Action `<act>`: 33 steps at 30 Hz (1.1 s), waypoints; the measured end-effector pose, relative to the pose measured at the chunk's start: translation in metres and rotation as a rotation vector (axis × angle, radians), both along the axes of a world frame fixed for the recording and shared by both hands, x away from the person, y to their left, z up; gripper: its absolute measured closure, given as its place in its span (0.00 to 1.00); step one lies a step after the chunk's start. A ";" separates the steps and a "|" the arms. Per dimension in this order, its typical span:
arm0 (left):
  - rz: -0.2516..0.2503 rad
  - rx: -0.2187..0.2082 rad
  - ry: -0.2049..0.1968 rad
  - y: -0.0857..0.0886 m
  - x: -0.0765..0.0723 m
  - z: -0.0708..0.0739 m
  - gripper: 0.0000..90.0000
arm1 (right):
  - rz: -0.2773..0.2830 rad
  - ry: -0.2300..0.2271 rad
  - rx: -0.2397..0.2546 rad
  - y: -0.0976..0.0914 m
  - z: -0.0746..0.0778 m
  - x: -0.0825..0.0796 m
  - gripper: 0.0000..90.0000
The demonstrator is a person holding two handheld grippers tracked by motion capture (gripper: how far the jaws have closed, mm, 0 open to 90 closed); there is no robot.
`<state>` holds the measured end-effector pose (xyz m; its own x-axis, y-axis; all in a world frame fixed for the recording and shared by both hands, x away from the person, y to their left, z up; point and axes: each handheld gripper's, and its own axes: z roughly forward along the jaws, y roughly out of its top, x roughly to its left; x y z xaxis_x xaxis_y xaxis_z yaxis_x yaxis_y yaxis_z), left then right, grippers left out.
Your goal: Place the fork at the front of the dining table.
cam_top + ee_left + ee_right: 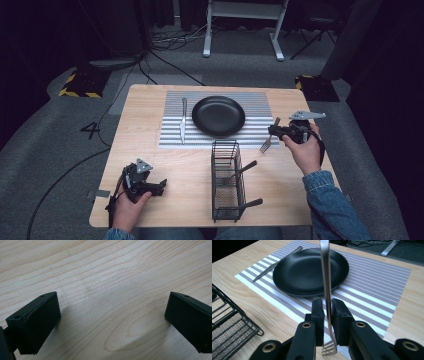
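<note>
A silver fork (327,292) is clamped between the jaws of my right gripper (327,310), tines toward the camera and handle pointing up and away. From above, that gripper (274,132) holds the fork (268,138) just above the right end of the striped placemat (252,100). A black plate (218,116) sits on the mat's middle, with a knife (183,120) to its left. My left gripper (161,186) rests open on bare wood at the table's near left, its fingers (35,322) wide apart with nothing between them.
A black wire basket (226,180) stands at the near middle of the wooden table (145,145), holding two dark-handled utensils (241,171). Beyond the table lie grey carpet, cables and desk legs. The table's right edge is close to my right hand.
</note>
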<state>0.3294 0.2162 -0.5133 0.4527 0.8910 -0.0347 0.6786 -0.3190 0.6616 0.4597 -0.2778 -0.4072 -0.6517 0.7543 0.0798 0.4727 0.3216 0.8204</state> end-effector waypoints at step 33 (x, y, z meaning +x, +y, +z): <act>0.002 0.000 -0.002 0.000 -0.001 0.000 0.01 | 0.040 0.101 0.084 0.025 -0.036 0.023 0.97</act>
<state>0.3285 0.2161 -0.5134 0.4508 0.8920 -0.0338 0.6781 -0.3176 0.6628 0.4825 -0.2529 -0.4428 -0.6662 0.7160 0.2085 0.5429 0.2739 0.7939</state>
